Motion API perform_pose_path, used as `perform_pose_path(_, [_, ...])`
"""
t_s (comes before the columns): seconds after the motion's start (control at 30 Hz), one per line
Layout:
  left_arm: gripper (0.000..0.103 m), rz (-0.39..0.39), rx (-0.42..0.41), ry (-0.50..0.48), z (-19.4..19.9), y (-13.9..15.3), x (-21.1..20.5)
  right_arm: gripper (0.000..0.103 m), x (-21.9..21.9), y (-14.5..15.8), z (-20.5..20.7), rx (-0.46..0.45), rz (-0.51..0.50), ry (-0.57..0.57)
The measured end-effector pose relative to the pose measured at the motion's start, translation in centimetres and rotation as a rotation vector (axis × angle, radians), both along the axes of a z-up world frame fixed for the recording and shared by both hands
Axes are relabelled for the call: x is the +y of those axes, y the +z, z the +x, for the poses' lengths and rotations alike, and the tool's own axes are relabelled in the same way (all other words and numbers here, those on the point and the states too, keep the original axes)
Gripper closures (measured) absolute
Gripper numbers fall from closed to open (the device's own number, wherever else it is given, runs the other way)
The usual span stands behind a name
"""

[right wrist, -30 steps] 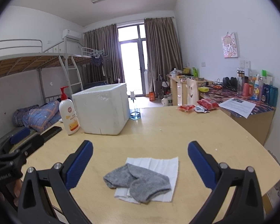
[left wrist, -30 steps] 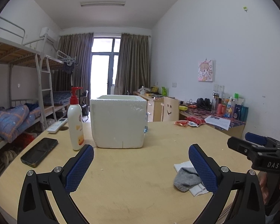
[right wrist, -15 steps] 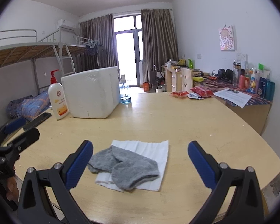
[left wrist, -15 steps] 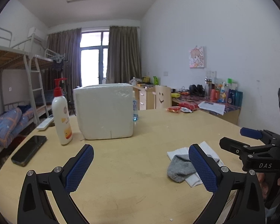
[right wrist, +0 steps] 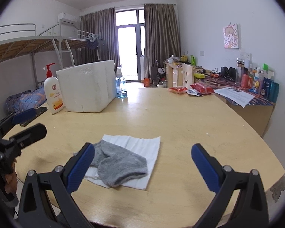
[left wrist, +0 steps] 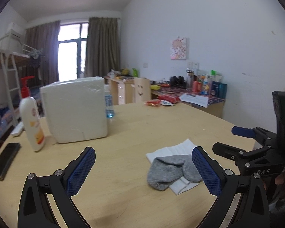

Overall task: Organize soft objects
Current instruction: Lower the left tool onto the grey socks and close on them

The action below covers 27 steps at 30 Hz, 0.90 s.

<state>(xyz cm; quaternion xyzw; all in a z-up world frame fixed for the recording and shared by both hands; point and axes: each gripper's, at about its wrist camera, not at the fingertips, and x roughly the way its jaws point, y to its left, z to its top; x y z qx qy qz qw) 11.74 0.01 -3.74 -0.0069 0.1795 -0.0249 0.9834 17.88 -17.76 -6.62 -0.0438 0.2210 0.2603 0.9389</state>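
A grey sock (left wrist: 171, 170) (right wrist: 119, 162) lies crumpled on a folded white cloth (left wrist: 177, 149) (right wrist: 140, 145) near the front of the round wooden table (left wrist: 142, 125) (right wrist: 180, 117). My left gripper (left wrist: 142, 168) is open and empty, with the sock just inside its right finger. My right gripper (right wrist: 142, 164) is open and empty, with the sock between its fingers, nearer the left one. A white foam box (left wrist: 75, 110) (right wrist: 87, 88) stands further back on the table.
A lotion pump bottle (left wrist: 31, 121) (right wrist: 53, 95) stands left of the box, with a black phone (left wrist: 4, 160) and a remote nearby. A blue-liquid bottle (right wrist: 120, 87) is behind the box. Red snack packs (right wrist: 190, 90) lie far right. A cluttered desk stands along the right wall.
Both grippers have come nearer to the sock and cloth. The left view has swung right, so the sock now sits closer to its centre. Both stay open.
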Motion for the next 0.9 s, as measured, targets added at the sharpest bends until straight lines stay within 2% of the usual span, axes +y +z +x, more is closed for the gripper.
perform_pose_path(0.17, [0.002,-0.047,0.049,-0.077,1.7,0.1,0.2,0.0,-0.3,0.0,0.9,0.013,-0.016,-0.01])
perform_pose_path(0.33, [0.011,-0.009,0.105,-0.109,3.6,-0.5,-0.7,0.0,-0.2,-0.3,1.4,0.025,-0.017,0.006])
perform_pose_path(0.43, [0.012,-0.02,0.151,-0.132,4.8,-1.0,-0.7,0.0,-0.2,-0.7,2.0,0.043,-0.022,0.008])
perform_pose_path(0.63, [0.03,-0.023,0.262,-0.175,6.6,-2.8,-1.0,0.0,0.1,-1.5,3.2,0.07,-0.049,0.006])
perform_pose_path(0.8, [0.037,-0.034,0.308,-0.203,7.3,-3.7,-1.2,0.0,0.1,-1.9,4.0,0.086,-0.059,0.001])
perform_pose_path(0.9, [0.049,-0.022,0.331,-0.219,7.5,-4.2,-1.5,0.0,0.1,-2.0,4.3,0.093,-0.056,0.008])
